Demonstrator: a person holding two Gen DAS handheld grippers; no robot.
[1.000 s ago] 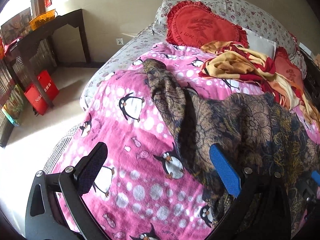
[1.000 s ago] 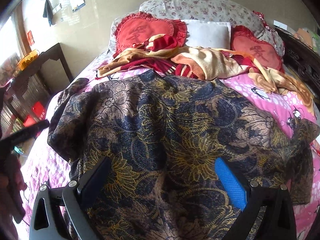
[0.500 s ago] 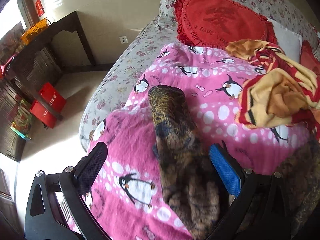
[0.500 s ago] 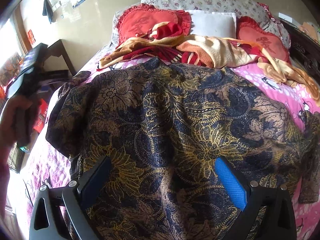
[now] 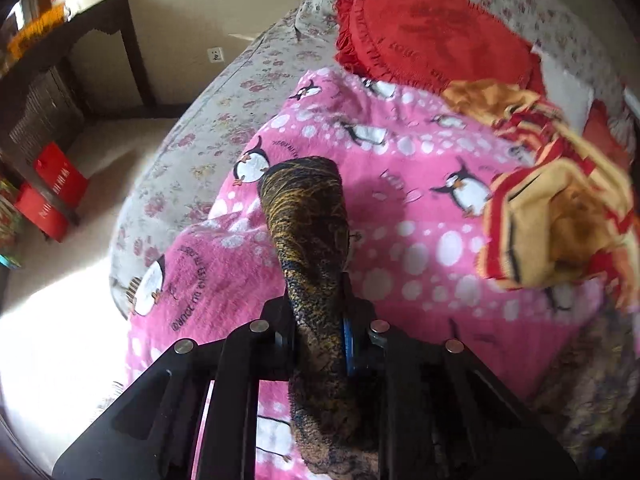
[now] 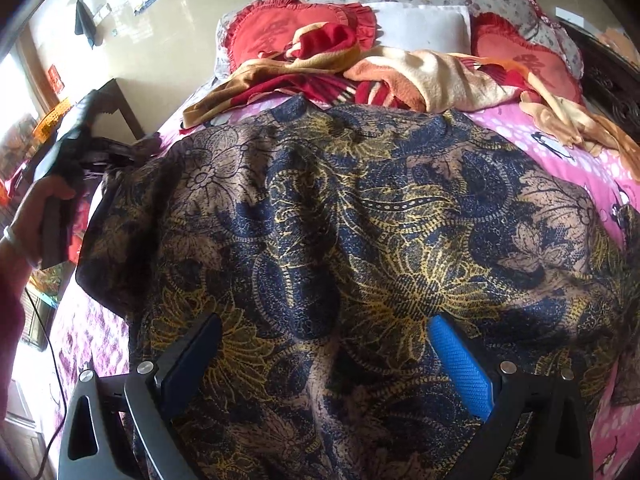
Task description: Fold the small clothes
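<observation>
On the bed (image 6: 568, 148) lies one pink blanket (image 5: 400, 208) with penguins on it, and I can count five penguins in the left wrist view. One dark top (image 6: 360, 216) with gold and blue flowers is spread flat over the blanket and fills most of the right wrist view. It has two sleeves. One sleeve (image 5: 308, 232) sticks out toward the left side of the bed. The other sleeve (image 6: 624, 320) hangs at the right edge.

The left tool (image 5: 320, 340) has just been closing, and its two fingers are now pinched on the one left sleeve. The sleeve runs up between them and its end lies on the pink blanket. In the right wrist view one hand (image 6: 36, 216) holds that tool at the left edge of the top.

The right tool (image 6: 324, 356) has its two fingers wide apart, one black and one blue. They are low over the near part of the top, and nothing is pinched between them. I cannot tell if the tips touch the cloth.

At the head of the bed are two red heart pillows (image 6: 280, 28), one white pillow (image 6: 420, 24) between them, and one crumpled red and yellow blanket (image 6: 420, 76). On the floor by the wall stand two red boxes (image 5: 56, 176).
</observation>
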